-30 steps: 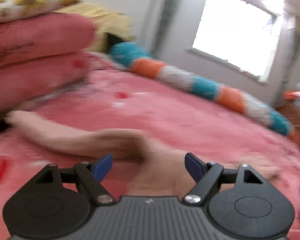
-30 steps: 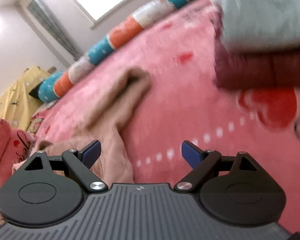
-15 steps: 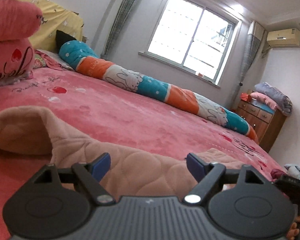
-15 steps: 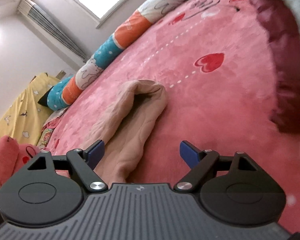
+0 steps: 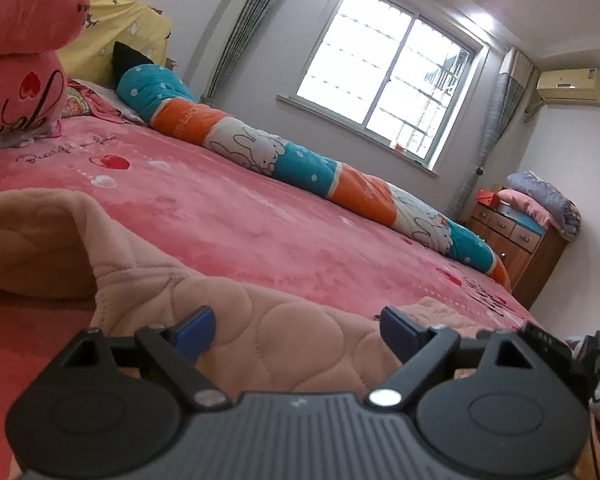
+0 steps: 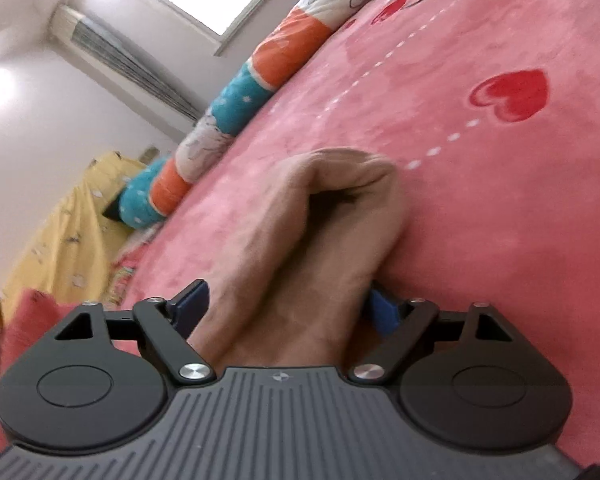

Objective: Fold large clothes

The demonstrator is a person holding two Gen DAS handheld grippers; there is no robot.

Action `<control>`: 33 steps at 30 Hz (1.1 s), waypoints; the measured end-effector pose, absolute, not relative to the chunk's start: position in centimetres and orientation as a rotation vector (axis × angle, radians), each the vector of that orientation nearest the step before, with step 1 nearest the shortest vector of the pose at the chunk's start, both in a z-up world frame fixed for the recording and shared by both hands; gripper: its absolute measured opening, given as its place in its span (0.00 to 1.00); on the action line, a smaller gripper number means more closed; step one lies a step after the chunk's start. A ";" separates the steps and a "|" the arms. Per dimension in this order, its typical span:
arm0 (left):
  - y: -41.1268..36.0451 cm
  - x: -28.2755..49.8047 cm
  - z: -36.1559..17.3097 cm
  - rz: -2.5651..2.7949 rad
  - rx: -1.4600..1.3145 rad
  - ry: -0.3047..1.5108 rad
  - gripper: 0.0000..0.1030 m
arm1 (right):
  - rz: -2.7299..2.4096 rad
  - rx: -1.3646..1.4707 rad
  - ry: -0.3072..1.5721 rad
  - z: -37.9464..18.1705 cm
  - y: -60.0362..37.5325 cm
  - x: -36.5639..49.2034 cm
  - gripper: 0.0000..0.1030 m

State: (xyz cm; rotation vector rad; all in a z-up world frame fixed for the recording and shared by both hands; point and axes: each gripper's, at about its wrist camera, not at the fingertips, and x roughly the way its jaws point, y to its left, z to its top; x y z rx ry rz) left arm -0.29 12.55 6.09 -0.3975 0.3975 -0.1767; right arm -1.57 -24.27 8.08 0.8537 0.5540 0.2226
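Lying across the near part of a pink fleece bedspread (image 5: pixel 260 216) printed with red hearts is a beige quilted garment (image 5: pixel 236 320), its stitched scallop pattern clear in the left wrist view, with one rumpled fold humped up toward the near left edge of the bed. The left gripper (image 5: pixel 296 330) sits low over this cloth with its blue-tipped jaws set wide and opening further; quilted fabric shows between and under the tips, but the pads do not press on it. In the right wrist view the garment (image 6: pixel 320 240) runs as a long roll away from the camera, ending in an open, cuff-like mouth out on the bedspread (image 6: pixel 480 200). The right gripper (image 6: pixel 290 304) straddles this roll with its jaws spread, the cloth lying between them; the right tip sits against or just behind the fabric's edge, and whether the pads actually pinch it cannot be told. A long bolster (image 5: pixel 300 164) banded in teal, orange and white with rabbit prints lies along the far edge of the bed, below a barred window (image 5: pixel 388 88). Pink pillows (image 5: pixel 20 60) are stacked at the head end on the left, and a wooden dresser (image 5: pixel 516 252) stands past the far corner.
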 end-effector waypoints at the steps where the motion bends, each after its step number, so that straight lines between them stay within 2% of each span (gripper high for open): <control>1: 12.6 -0.3 6.1 -0.180 -0.404 0.398 0.87 | 0.228 0.883 0.543 8.0 -24.1 -1.2 1.00; 4: 12.9 -0.1 6.0 -0.186 -0.404 0.402 0.87 | 0.218 0.949 0.537 7.9 -24.3 -0.3 1.00; 10: 12.5 0.1 5.4 -0.198 -0.403 0.433 0.89 | 0.164 0.884 0.597 8.8 -22.5 2.1 0.99; 11: 12.3 0.1 5.4 -0.202 -0.396 0.435 0.90 | 0.138 0.860 0.610 9.0 -22.0 2.4 0.80; 12: 12.1 0.1 5.3 -0.207 -0.387 0.436 0.90 | 0.114 0.846 0.622 9.0 -21.5 2.9 0.58; 15: 11.8 0.0 5.2 -0.224 -0.382 0.443 0.91 | 0.052 0.806 0.628 9.9 -20.2 2.8 0.38; 17: 11.5 -0.1 5.2 -0.235 -0.375 0.448 0.91 | 0.020 0.748 0.609 11.3 -19.0 2.4 0.31; 21: 11.0 -0.2 5.3 -0.257 -0.356 0.452 0.91 | -0.044 0.612 0.475 15.8 -17.9 0.2 0.26; 26: 10.2 -0.6 5.1 -0.288 -0.339 0.457 0.92 | -0.136 0.413 0.251 22.1 -18.1 -4.6 0.26; 29: 9.8 -0.4 4.7 -0.305 -0.336 0.481 0.92 | -0.231 0.361 0.188 23.0 -19.3 -7.3 0.25; 33: 8.7 0.1 3.9 -0.315 -0.280 0.563 0.92 | -0.389 0.379 0.229 20.2 -21.9 -10.3 0.25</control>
